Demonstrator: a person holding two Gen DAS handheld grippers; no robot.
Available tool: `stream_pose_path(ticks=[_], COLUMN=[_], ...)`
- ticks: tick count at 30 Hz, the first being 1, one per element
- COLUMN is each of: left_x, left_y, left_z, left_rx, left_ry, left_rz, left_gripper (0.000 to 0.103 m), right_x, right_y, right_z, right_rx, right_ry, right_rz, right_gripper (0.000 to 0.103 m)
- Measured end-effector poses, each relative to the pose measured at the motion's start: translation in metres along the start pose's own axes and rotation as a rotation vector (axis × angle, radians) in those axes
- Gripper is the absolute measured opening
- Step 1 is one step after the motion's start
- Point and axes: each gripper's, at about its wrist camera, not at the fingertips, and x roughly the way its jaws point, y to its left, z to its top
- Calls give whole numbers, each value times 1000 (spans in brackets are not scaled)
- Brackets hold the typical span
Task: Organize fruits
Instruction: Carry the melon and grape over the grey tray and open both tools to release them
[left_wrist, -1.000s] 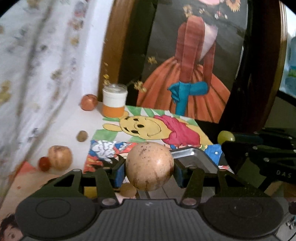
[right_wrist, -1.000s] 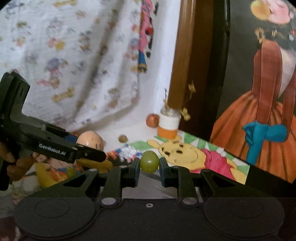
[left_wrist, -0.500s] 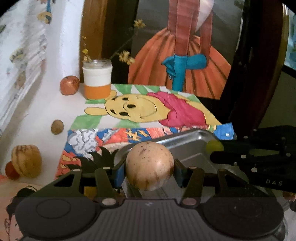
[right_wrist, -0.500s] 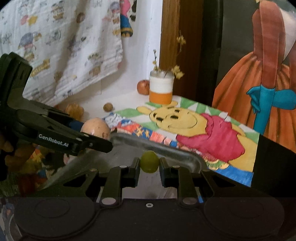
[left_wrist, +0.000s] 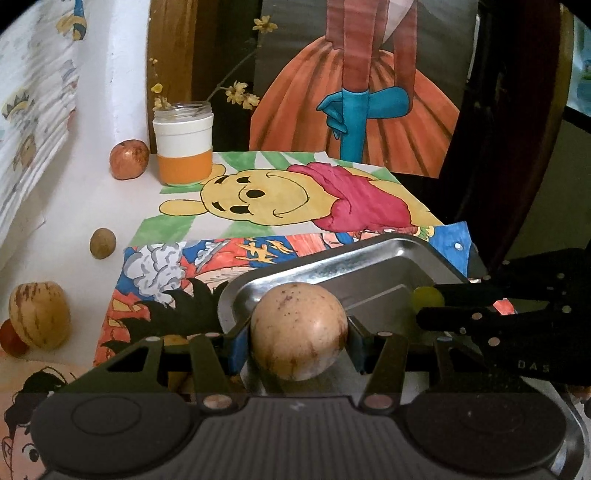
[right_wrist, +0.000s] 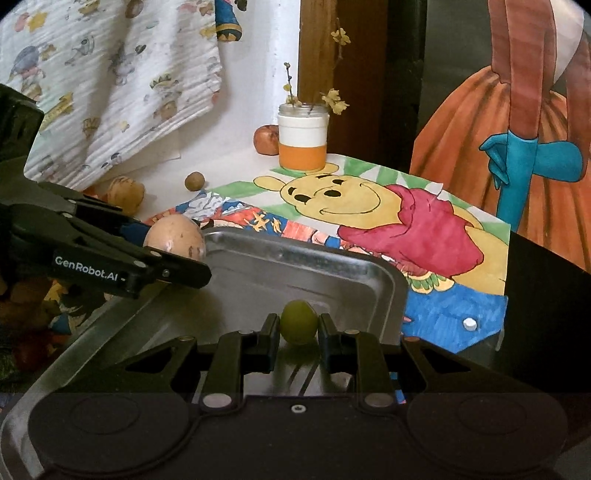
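My left gripper (left_wrist: 298, 332) is shut on a large round tan fruit (left_wrist: 299, 330) and holds it over the near left rim of a metal tray (left_wrist: 373, 254). My right gripper (right_wrist: 298, 326) is shut on a small green fruit (right_wrist: 298, 322) low over the tray's floor (right_wrist: 280, 273). The left gripper with the tan fruit (right_wrist: 173, 238) shows at the left in the right wrist view. The right gripper and green fruit (left_wrist: 427, 297) show at the right in the left wrist view.
On the white tabletop to the left lie a striped yellow fruit (left_wrist: 38, 319), a small red fruit (left_wrist: 11, 338), a small brown fruit (left_wrist: 102, 242) and a reddish fruit (left_wrist: 129, 159). A white-and-orange jar (left_wrist: 183, 147) with twigs stands at the back. Cartoon drawings (left_wrist: 280, 199) cover the table.
Both grippers have moved forward and down over the metal tray, each still holding its fruit. The tray is now closer and larger in both views.
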Motion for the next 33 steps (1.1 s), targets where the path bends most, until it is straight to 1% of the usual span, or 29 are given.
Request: stream_pose_path(ticks=[7,9,13,15,16,18,20,21,23,24,26,27,29,32,33], left_x=[2,2,2,-1,-3,-6,-11,-15,-24,-30,-44,-51,-69,-95,-104], left_y=[-5,-7,-7,-6,-6,-5,-5,-4,-5,-6,-8,-9,-12,-16,-17], left_z=[-1,-1,-2,-3,-3,-2,-1,-1,0,1,2,2,0,-6,-9], left_rx=[22,31,28,20,19,7,-8,-17,-29,-32,-40,-43,-56,-66,-67], left_ry=[9,15,28,20,19,15,9,4,-18,-29,-58,-75,-108,-152,-166], left_rz=[1,4,-11,-15,-21,-8,-11,-11,-10,-9,-5,-4,9,28,37], left_gripper=[58,58,59,65,67,70,72,73,80,82,87,89,97,103,103], right_x=[-2,-3,-9,-12,-15,-21,-29,-34,-44,-48,-60,-67,-79,-99,-105], right_y=[-1,-1,0,1,2,3,5,6,10,13,19,23,30,41,44], right_z=[-5,-7,-10,-12,-12,-12,-13,-13,-13,-13,-12,-12,-12,-12,-12], right_rx=[15,19,17,11,8,7,3,1,-5,-8,-14,-16,-16,-5,2], right_ry=[-3,-3,-9,-13,-16,-25,-39,-45,-62,-70,-94,-107,-135,-181,-192], right_rz=[1,1,-6,-15,-22,-28,-31,-34,-39,-41,-43,-45,-51,-65,-69], right_gripper=[25,29,43,47,49,53,60,62,70,73,80,82,89,97,98])
